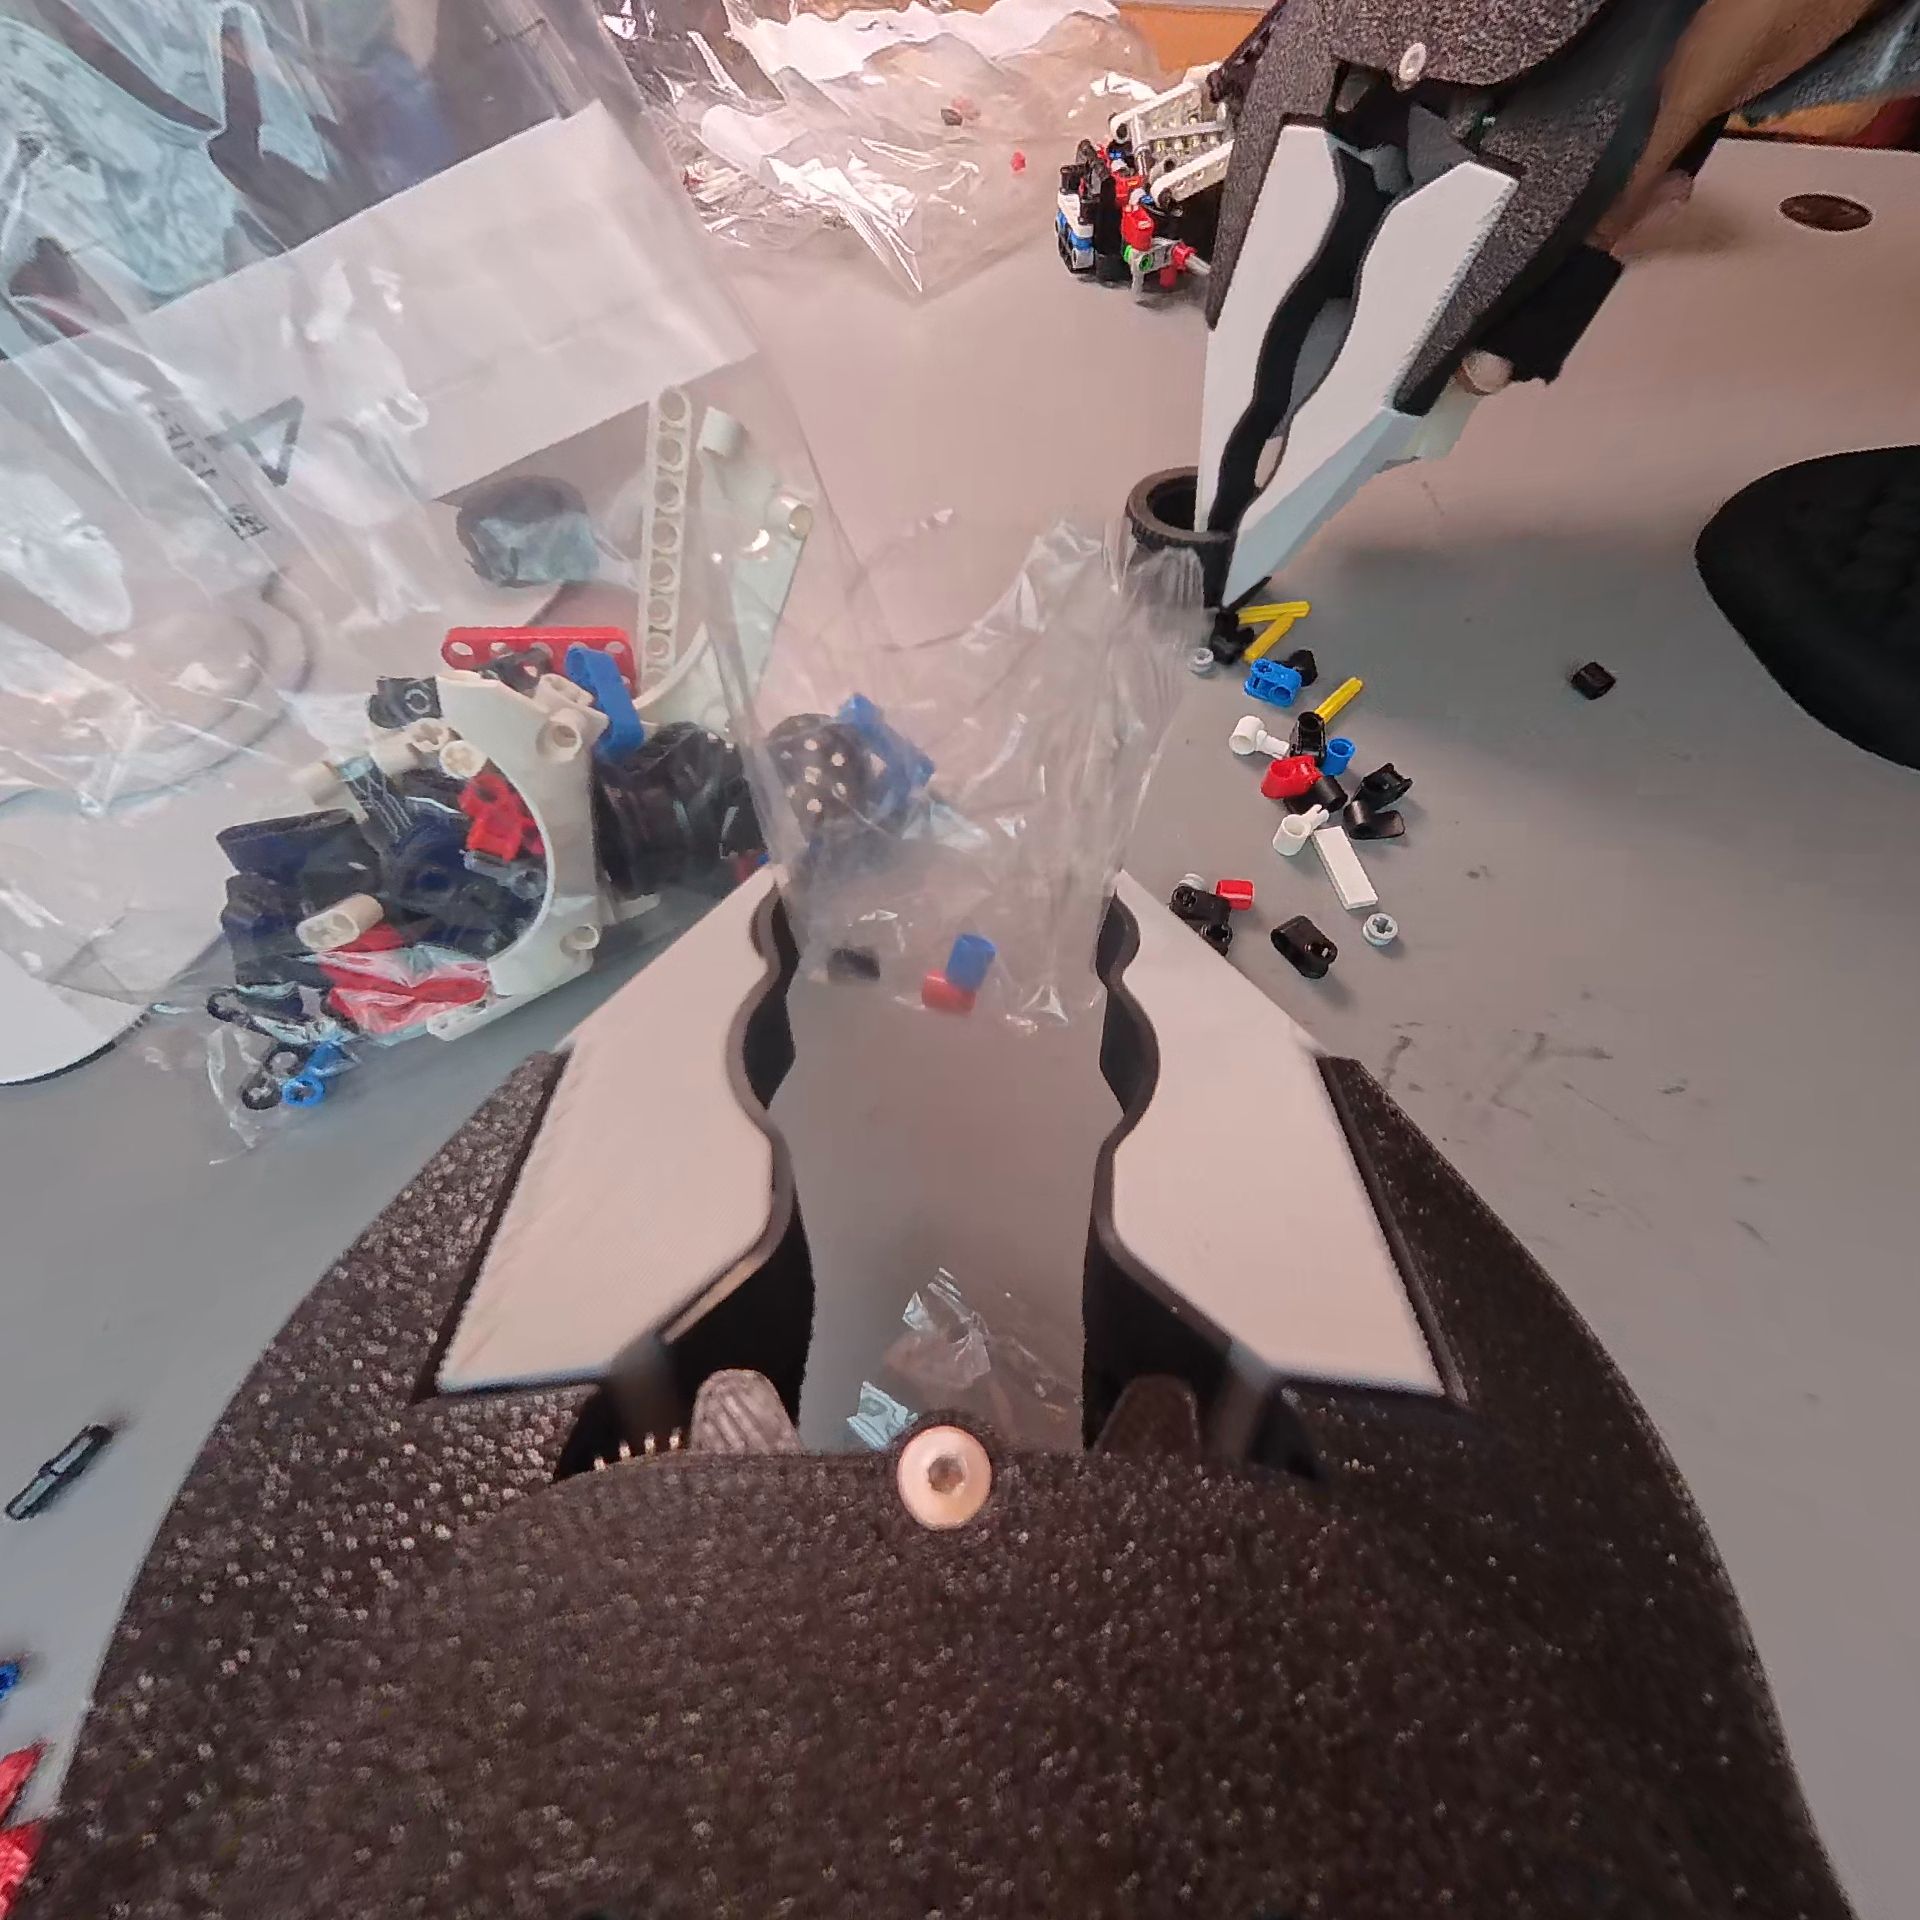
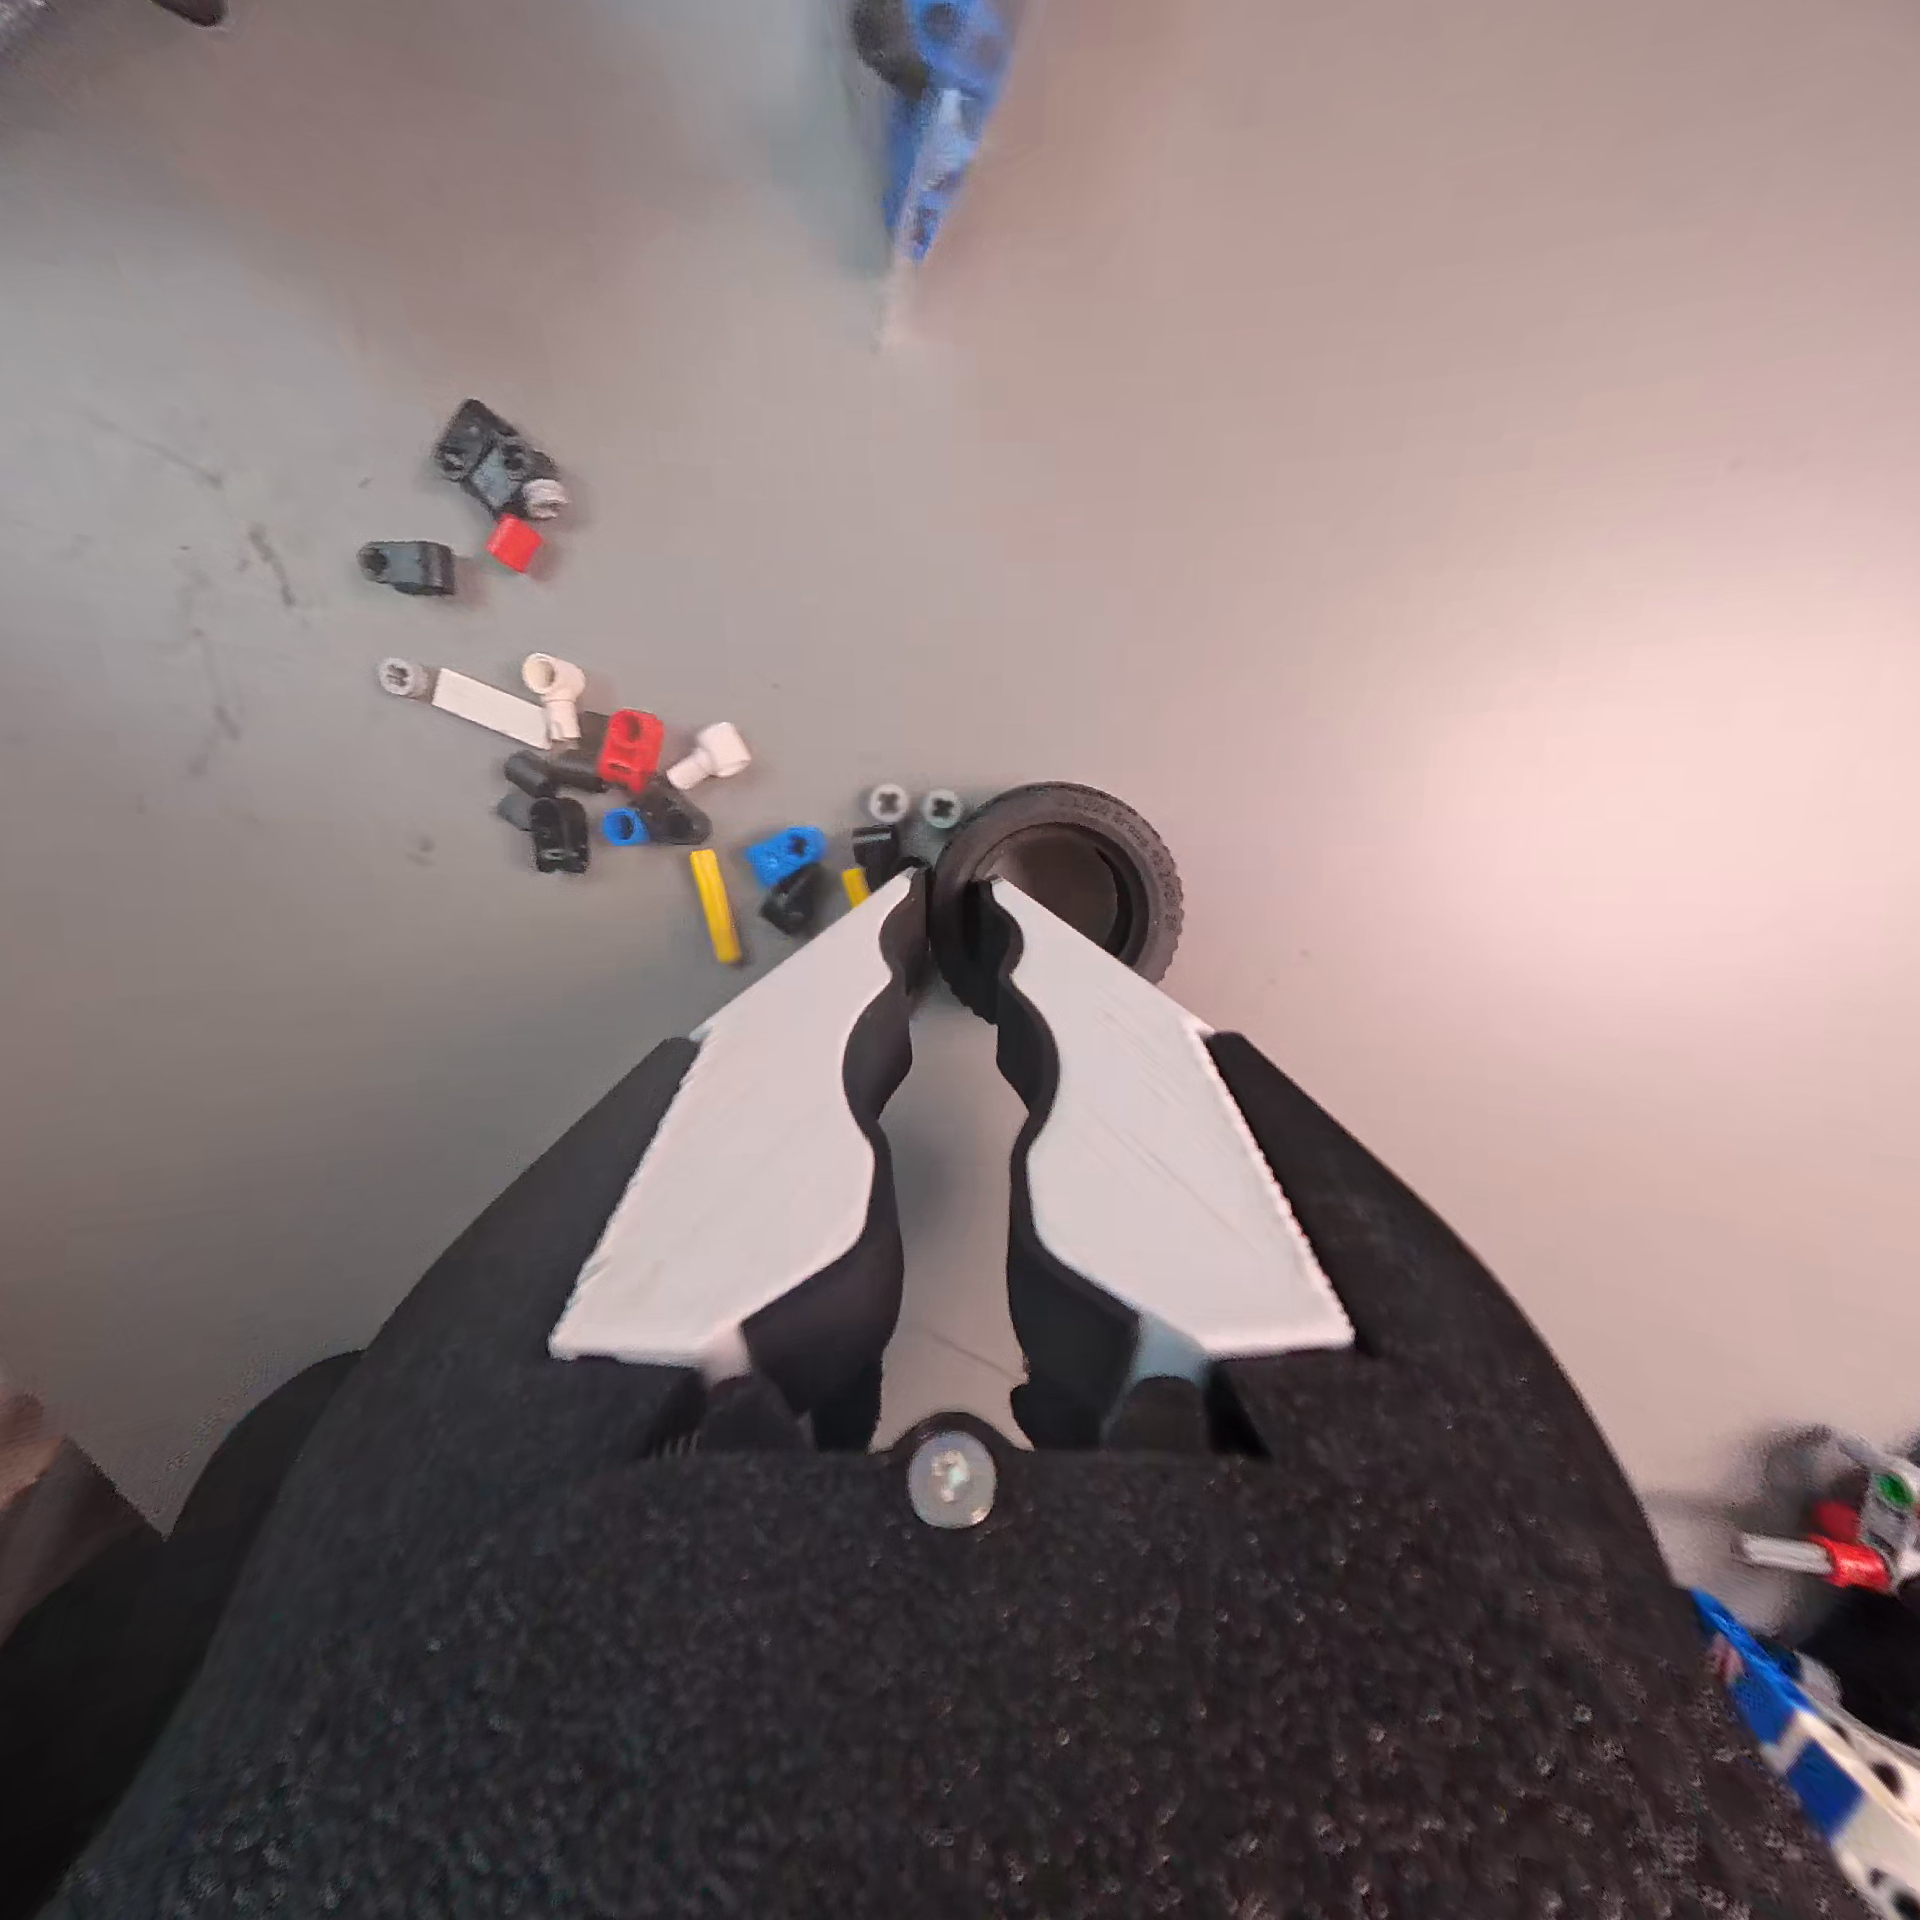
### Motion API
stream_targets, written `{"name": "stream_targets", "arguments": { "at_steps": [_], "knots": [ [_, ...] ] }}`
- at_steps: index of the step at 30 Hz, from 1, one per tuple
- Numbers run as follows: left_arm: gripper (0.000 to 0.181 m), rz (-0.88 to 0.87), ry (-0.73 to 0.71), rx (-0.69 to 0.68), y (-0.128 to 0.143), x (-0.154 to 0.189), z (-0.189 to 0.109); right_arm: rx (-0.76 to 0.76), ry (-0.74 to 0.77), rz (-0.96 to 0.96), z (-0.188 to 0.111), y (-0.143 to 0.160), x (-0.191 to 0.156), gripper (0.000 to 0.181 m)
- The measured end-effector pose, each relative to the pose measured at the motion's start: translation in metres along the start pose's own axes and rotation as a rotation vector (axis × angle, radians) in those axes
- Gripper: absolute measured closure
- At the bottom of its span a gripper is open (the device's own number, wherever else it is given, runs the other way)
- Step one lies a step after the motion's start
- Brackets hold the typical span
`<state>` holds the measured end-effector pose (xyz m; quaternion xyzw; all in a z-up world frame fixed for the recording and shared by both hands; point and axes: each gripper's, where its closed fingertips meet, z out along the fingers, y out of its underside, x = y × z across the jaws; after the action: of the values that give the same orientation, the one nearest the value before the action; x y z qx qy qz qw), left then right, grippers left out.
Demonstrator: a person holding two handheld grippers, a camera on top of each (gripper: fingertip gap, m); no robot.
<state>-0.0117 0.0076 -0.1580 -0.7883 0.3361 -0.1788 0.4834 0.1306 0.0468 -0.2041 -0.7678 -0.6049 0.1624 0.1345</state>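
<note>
The right gripper [image 2: 948, 894] is narrowed onto the wall of a small black rubber tyre [image 2: 1081, 868], one fingertip inside its hole, the other against the outer tread. The tyre lies on the grey table [image 2: 1351, 520] with its hole facing partly up and towards the camera; its ribbed tread runs round the outside and raised lettering shows on the sidewall. Just beside it to the left sit two grey round pieces [image 2: 914, 805], then a scatter of small black, blue, red, white and yellow building parts [image 2: 623, 758].

The left gripper [image 1: 945, 904] stands wide, its fingertips either side of a small clear plastic bag [image 1: 997, 831] holding a blue and a red piece. Left of it lies a larger clear bag [image 1: 436, 810] of mixed parts. A partly built model [image 1: 1132, 197] stands farther back.
</note>
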Motion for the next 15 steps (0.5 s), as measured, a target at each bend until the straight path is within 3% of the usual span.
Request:
{"name": "stream_targets", "arguments": {
  "at_steps": [1, 6, 10, 15],
  "knots": [
    [0.124, 0.000, 0.000, 0.000, 0.000, 0.000, 0.000, 0.002, -0.014, -0.016, 0.002, -0.003, -0.009, 0.173],
    [0.124, 0.000, 0.001, 0.000, 0.000, 0.000, 0.000, 0.034, -0.072, -0.075, 0.010, -0.016, -0.044, 0.173],
    [0.124, 0.003, 0.002, -0.006, 0.001, 0.001, 0.001, 0.119, -0.088, -0.064, -0.014, -0.018, -0.051, 0.173],
    [0.124, 0.005, 0.002, -0.011, 0.002, 0.001, 0.002, -0.028, -0.189, -0.267, -0.043, 0.057, -0.075, 0.173]
  ]
}}
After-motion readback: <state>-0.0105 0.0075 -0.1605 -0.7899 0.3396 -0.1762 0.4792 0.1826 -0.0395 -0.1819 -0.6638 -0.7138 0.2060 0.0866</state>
